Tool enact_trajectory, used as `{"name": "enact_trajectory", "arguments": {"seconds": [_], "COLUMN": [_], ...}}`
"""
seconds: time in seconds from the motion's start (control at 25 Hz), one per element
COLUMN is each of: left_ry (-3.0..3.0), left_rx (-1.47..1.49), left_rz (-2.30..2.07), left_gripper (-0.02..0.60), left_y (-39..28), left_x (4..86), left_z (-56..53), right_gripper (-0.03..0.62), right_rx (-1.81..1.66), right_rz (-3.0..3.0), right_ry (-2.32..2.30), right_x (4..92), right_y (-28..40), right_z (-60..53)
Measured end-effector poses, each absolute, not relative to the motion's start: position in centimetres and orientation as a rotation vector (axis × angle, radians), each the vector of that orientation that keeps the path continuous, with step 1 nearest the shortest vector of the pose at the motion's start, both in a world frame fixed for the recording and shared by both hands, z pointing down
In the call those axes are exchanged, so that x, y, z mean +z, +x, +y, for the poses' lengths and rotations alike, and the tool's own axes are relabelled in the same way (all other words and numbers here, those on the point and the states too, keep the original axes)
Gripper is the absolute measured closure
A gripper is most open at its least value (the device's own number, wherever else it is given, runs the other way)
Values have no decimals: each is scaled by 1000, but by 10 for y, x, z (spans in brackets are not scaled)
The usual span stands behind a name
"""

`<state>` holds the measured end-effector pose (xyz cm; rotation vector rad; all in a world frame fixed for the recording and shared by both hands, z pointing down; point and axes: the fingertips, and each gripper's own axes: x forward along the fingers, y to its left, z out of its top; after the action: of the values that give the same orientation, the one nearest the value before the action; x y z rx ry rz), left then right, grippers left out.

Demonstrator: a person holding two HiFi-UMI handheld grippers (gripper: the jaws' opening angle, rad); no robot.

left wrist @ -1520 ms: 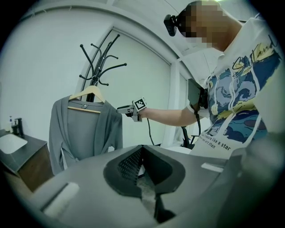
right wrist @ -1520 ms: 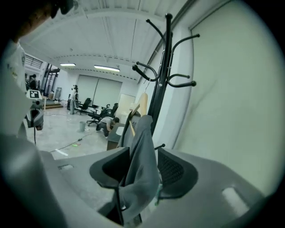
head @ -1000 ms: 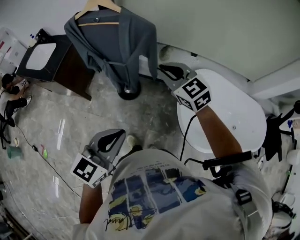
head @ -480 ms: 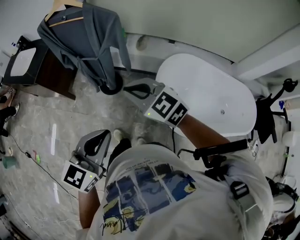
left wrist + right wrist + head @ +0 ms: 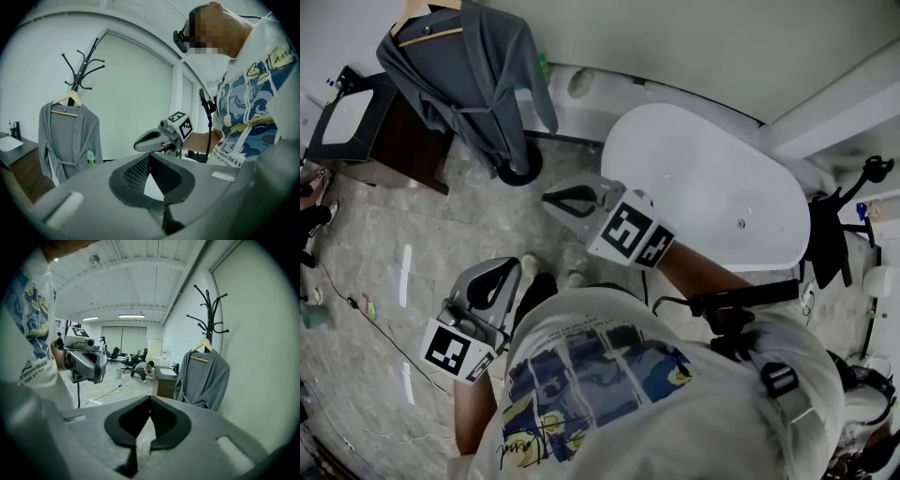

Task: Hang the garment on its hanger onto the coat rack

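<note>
A grey robe (image 5: 469, 75) hangs on a wooden hanger (image 5: 427, 11), and the hanger sits on a hook of the black coat rack (image 5: 82, 65), whose round base (image 5: 521, 169) stands on the floor. In the right gripper view the robe (image 5: 205, 378) is a little way ahead on the right. My right gripper (image 5: 548, 199) is shut and empty, held clear of the robe between rack and body. My left gripper (image 5: 514, 270) is low by the person's left side, its jaws meeting with nothing in them. Each gripper appears in the other's view: the right gripper (image 5: 152, 139) and the left gripper (image 5: 85, 363).
A white oval table (image 5: 712, 187) stands to the right of the rack. A dark cabinet (image 5: 389, 131) with a white top stands left of the robe. Cables lie across the marbled floor (image 5: 384, 272). Far off are office chairs and a crouching person (image 5: 143, 371).
My right gripper has drawn back from beside the robe toward the person's body and its jaws have shut. The robe stays on the rack. The left gripper has hardly moved.
</note>
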<state>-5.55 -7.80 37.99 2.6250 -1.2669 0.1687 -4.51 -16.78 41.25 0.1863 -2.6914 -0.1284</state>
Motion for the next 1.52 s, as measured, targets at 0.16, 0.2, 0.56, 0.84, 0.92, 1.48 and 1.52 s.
{"name": "enact_trajectory", "arguments": {"seconds": [0.16, 0.2, 0.56, 0.84, 0.92, 1.48, 1.52], "left_ry": [2631, 2632, 2640, 2627, 2624, 2626, 2627], "left_rx": [183, 186, 199, 201, 201, 210, 211], "left_rz": [-1271, -1270, -1258, -1268, -1266, -1221, -1217], "left_gripper": [580, 578, 580, 580, 580, 578, 579], "left_y": [-48, -46, -34, -33, -32, -26, -25], "left_x": [379, 379, 382, 386, 387, 392, 392], "left_z": [-69, -67, -53, -49, -49, -61, -62], "right_gripper": [592, 592, 592, 592, 592, 592, 592], "right_rx": [-156, -158, -155, -163, -167, -167, -167], "right_rz": [-2694, -2697, -2737, -2741, -2742, -2721, -2719], "right_ry": [165, 161, 143, 121, 115, 123, 126], "right_x": [411, 410, 403, 405, 405, 412, 413], "right_y": [-40, -38, -29, -30, -30, -22, -21], "right_z": [-153, -150, -128, -118, -117, -120, -120]}}
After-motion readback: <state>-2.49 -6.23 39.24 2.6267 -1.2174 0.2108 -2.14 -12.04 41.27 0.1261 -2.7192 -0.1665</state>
